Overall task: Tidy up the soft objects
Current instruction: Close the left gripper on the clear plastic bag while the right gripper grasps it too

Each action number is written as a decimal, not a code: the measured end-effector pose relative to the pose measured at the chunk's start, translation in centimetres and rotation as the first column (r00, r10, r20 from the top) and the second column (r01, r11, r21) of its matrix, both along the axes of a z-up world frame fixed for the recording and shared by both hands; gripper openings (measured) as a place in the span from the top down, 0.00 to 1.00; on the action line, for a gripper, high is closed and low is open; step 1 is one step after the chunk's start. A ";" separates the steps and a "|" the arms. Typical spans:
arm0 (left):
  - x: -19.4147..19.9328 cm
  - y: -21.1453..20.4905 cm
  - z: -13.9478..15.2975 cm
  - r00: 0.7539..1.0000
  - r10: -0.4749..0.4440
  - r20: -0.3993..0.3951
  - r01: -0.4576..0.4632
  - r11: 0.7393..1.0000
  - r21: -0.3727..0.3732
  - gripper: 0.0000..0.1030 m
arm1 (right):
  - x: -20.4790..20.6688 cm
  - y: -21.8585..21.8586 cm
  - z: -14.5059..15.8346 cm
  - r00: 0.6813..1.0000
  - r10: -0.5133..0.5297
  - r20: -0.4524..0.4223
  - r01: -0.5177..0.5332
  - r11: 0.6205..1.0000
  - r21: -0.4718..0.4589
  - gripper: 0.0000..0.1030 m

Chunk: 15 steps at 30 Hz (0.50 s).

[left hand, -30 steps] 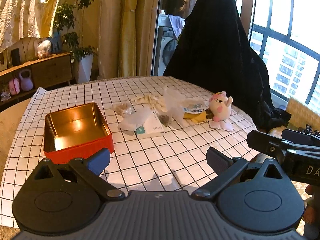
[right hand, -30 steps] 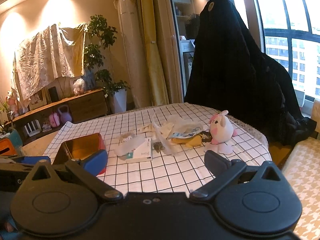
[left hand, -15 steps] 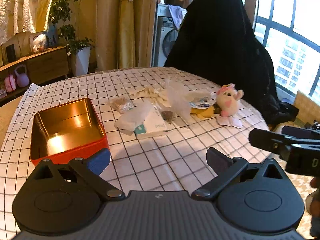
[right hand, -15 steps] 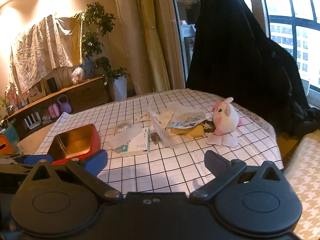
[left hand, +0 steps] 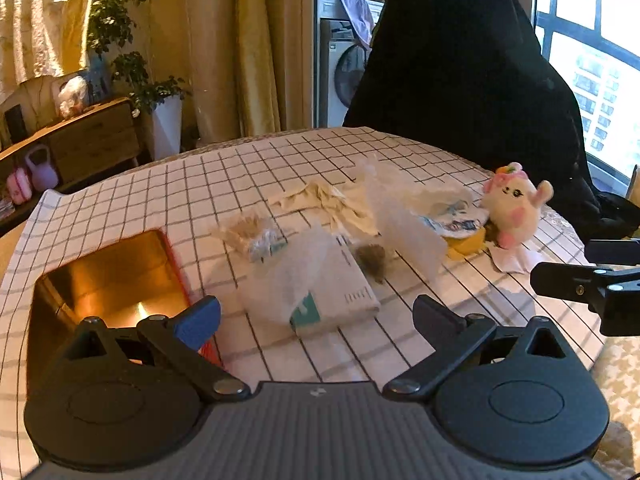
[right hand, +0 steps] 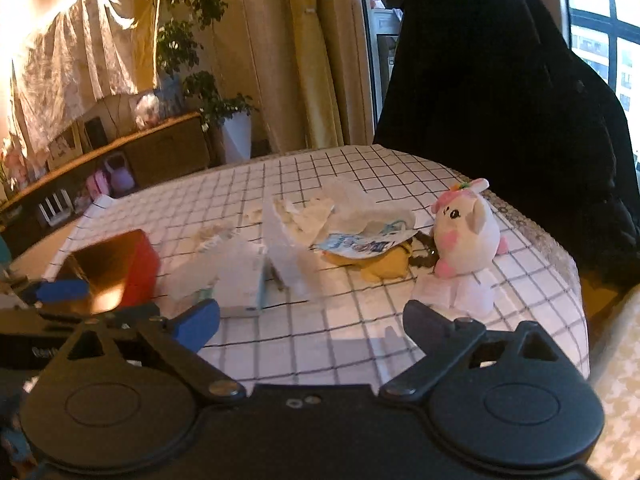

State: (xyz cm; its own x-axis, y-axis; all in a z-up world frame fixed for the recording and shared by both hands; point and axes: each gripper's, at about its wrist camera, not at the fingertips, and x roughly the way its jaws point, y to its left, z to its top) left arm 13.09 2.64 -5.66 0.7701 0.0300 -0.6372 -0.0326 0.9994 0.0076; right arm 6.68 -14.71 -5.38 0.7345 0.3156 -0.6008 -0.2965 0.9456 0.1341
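A white and pink plush toy (left hand: pixel 514 210) (right hand: pixel 466 234) stands at the right of the checked tablecloth. A yellow soft thing (right hand: pixel 386 266) lies beside it under a printed wrapper (right hand: pixel 360 244). Crumpled cream cloth (left hand: pixel 324 200) and clear plastic bags (left hand: pixel 400 220) lie in the middle, with a tissue pack (left hand: pixel 336 296) (right hand: pixel 240 280) in front. An open red tin (left hand: pixel 112 280) (right hand: pixel 116 266) sits at the left. My left gripper (left hand: pixel 316 316) is open and empty just before the tissue pack. My right gripper (right hand: pixel 312 320) is open and empty, short of the plush toy.
The table edge (right hand: pixel 552 248) curves close behind the plush toy. A black draped shape (left hand: pixel 472 72) stands behind the table. My right gripper's body (left hand: pixel 592 284) shows at the right edge of the left wrist view. A sideboard (right hand: pixel 160 152) and potted plant are far back left.
Both grippers have moved forward over the table toward the pile of objects. Both stay open and empty. Nothing on the table has moved.
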 end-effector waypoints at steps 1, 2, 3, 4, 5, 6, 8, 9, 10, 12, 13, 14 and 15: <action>0.9 0.2 -0.1 1.000 -0.003 -0.006 0.004 1.000 0.004 0.00 | 0.7 0.0 -0.1 1.000 0.008 -0.002 -0.008 1.000 -0.002 0.09; 1.7 0.5 -0.3 1.000 -0.001 -0.013 0.001 1.000 0.008 0.00 | 1.3 0.1 -0.1 1.000 0.018 -0.007 -0.018 1.000 -0.002 0.12; 2.6 0.8 -0.6 1.000 0.002 -0.023 -0.002 1.000 0.010 0.00 | 2.1 0.3 -0.1 0.999 0.026 -0.018 -0.026 1.000 -0.001 0.12; 3.6 1.0 -0.9 0.999 -0.003 -0.039 0.003 1.000 0.009 0.00 | 2.7 0.5 -0.2 0.999 0.037 -0.025 -0.037 0.999 0.004 0.13; 4.4 1.2 -1.3 0.998 -0.003 -0.057 0.003 1.000 0.009 0.00 | 3.3 0.9 -0.3 0.998 0.050 -0.032 -0.050 0.999 0.006 0.14; 5.2 1.4 -1.8 0.997 0.006 -0.075 -0.005 1.000 0.012 0.01 | 4.0 1.2 -0.4 0.998 0.057 -0.040 -0.057 0.998 0.005 0.15; 6.7 1.9 -2.8 0.994 0.016 -0.110 -0.014 1.000 0.018 0.01 | 5.7 1.8 -0.6 0.995 0.078 -0.066 -0.077 0.997 0.018 0.21; 7.4 2.0 -3.2 0.992 0.022 -0.121 -0.018 0.999 0.029 0.01 | 6.4 2.2 -0.8 0.993 0.085 -0.080 -0.083 0.996 0.026 0.22; 8.0 2.1 -3.6 0.992 0.023 -0.128 -0.019 0.999 0.037 0.01 | 7.1 2.6 -1.0 0.991 0.090 -0.096 -0.087 0.996 0.031 0.22; 9.1 2.6 -4.3 0.989 0.035 -0.144 -0.030 0.999 0.037 0.01 | 8.3 3.5 -1.6 0.985 0.108 -0.134 -0.104 0.994 0.033 0.23; 9.6 2.9 -4.6 0.987 0.042 -0.156 -0.038 0.999 0.027 0.01 | 8.6 3.9 -1.9 0.983 0.119 -0.139 -0.116 0.993 0.033 0.25; 10.0 3.2 -4.9 0.985 0.047 -0.166 -0.045 0.999 0.021 0.02 | 8.8 4.3 -2.2 0.982 0.125 -0.144 -0.122 0.992 0.026 0.28; 10.3 3.3 -5.1 0.984 0.050 -0.174 -0.047 0.999 0.019 0.03 | 9.1 4.6 -2.5 0.981 0.128 -0.148 -0.127 0.992 0.016 0.29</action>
State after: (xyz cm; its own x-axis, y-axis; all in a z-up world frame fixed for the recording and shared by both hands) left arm 23.42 5.95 -10.78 0.6449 0.0747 -0.7606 -0.0777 0.9965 0.0320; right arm 15.76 -10.13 -7.84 0.5910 0.4051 -0.6976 -0.3905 0.9004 0.1920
